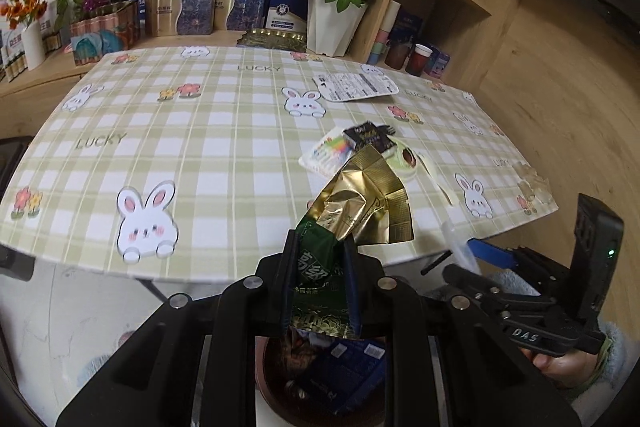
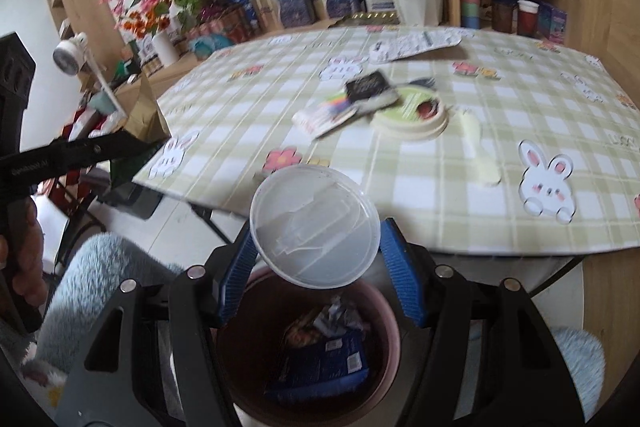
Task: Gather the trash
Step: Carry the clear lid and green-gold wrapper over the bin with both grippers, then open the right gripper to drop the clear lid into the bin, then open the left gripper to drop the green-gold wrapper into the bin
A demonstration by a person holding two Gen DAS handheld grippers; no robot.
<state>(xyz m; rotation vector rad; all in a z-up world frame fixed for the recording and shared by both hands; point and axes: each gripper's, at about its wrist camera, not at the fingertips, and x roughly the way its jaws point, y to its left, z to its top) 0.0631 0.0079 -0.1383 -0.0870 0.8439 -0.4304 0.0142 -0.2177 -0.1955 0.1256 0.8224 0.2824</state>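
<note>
Left gripper point(image 1: 320, 247) clamped narrow on a green-and-gold foil pouch point(image 1: 360, 203), hanging above the brown trash bin point(image 1: 276, 383); right gripper point(image 2: 318, 247) spread wide around a clear plastic lid point(image 2: 316, 225), over the same bin point(image 2: 384, 327) beside the counter point(image 2: 440, 187); more wrappers point(image 2: 344, 103) and a green-topped paper lid point(image 2: 408, 115) lying mid-counter

Black right gripper point(image 2: 318, 263) with ribbed blue pads point(image 2: 400, 275), silver screws, fluffy pale-blue sleeve point(image 2: 104, 267).
</note>
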